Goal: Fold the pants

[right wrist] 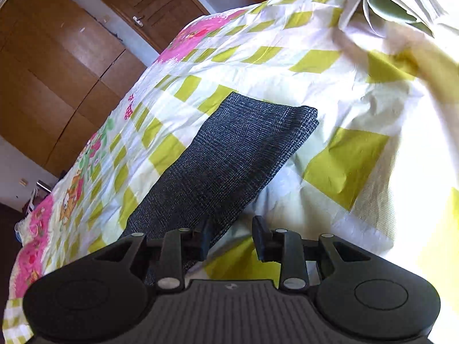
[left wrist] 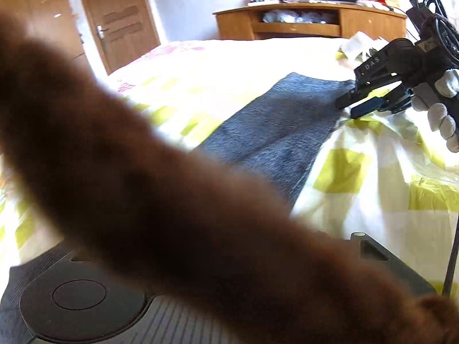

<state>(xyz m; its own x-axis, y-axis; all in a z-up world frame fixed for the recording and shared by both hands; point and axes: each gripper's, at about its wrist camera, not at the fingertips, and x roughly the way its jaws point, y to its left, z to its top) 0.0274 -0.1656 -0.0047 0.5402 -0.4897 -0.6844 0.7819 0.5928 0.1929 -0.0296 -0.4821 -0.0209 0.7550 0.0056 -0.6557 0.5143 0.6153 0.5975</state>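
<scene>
The dark grey pants [right wrist: 229, 157] lie folded in a long strip on the bed, also seen in the left wrist view [left wrist: 275, 126]. My right gripper [right wrist: 232, 235] is open, low over the near end of the strip, its left finger over the cloth edge. From the left wrist view it [left wrist: 355, 106] sits at the strip's right corner, held by a gloved hand. A blurred brown sleeve [left wrist: 172, 195] covers the left gripper's fingers, so its state is hidden.
The bed has a white, lime-green and pink checked cover [right wrist: 344, 166]. A folded quilt edge [right wrist: 396, 8] lies at the far right. A wooden TV cabinet [left wrist: 309, 20], door [left wrist: 120, 20] and wardrobe [right wrist: 51, 66] stand beyond the bed.
</scene>
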